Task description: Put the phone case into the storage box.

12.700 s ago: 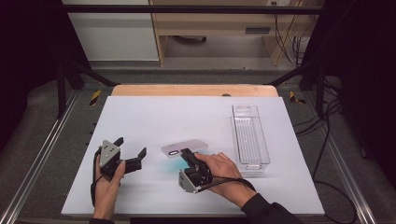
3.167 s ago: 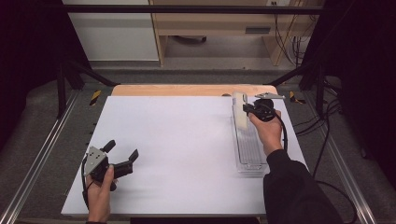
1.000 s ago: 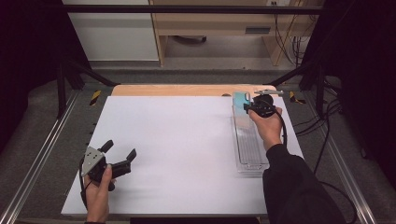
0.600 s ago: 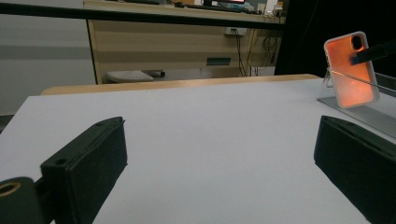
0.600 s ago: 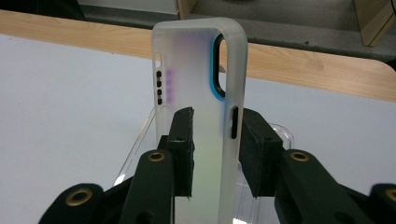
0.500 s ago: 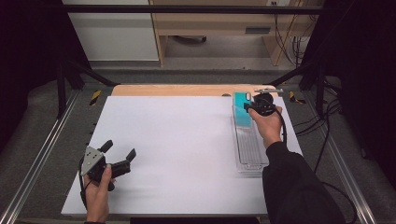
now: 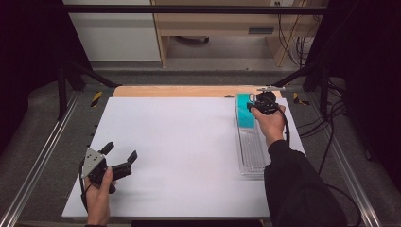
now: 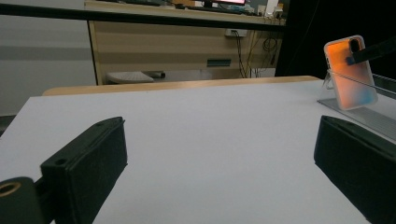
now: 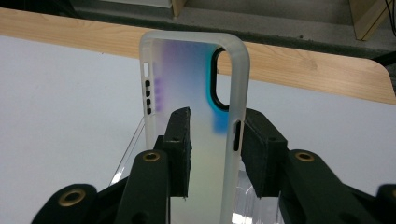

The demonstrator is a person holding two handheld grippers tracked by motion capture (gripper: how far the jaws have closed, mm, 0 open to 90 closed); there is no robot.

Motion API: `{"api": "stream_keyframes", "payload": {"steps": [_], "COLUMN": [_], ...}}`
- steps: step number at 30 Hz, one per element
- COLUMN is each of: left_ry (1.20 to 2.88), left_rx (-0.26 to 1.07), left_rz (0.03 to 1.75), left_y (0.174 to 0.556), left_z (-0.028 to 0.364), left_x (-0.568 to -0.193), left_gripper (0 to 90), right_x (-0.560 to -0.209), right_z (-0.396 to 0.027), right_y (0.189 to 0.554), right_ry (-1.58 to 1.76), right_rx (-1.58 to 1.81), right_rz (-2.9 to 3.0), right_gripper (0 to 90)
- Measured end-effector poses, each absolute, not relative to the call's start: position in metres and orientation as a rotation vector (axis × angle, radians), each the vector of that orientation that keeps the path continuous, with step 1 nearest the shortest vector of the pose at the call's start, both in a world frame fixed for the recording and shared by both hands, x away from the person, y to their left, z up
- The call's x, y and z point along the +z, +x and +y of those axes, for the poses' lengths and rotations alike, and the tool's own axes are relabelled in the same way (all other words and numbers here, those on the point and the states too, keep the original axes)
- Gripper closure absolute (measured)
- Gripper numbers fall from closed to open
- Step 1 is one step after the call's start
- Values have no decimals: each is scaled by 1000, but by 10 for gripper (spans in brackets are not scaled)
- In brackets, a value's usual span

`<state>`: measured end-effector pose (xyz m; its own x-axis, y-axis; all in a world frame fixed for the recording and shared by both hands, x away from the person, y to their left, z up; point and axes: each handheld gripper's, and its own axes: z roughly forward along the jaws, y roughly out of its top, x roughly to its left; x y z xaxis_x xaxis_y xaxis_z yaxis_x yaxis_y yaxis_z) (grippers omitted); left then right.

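Your right gripper point(image 9: 212, 140) jaws pinch the light, flexible phone case point(image 9: 196, 93) across its edges at two o'clock over the clear tray point(image 7: 251, 146); grip gently, while your left gripper point(image 7: 120, 161) jaws gape wide.

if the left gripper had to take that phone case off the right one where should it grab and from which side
Probably the upper half of the phone case, across its two long frosted edges, coming from above. The right gripper already pinches the lower sides, the clear tray sits below, and the case stands near upright, so the top end is free. Avoid the camera cutout.
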<state>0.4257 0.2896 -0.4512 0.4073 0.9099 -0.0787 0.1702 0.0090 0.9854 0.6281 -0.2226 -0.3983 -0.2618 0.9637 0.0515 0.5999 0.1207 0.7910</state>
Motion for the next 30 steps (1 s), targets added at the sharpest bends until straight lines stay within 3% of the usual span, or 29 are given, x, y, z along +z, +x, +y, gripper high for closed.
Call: {"api": "stream_keyframes", "payload": {"steps": [30], "left_ry": [1457], "left_rx": [773], "left_rz": [1026], "left_y": [425], "left_z": [292], "left_x": [-451], "left_gripper": [21], "right_x": [-396], "right_z": [-223], "right_y": [640], "right_ry": [1534], "right_rx": [1010], "right_rz": [1902], "right_gripper": [592]}}
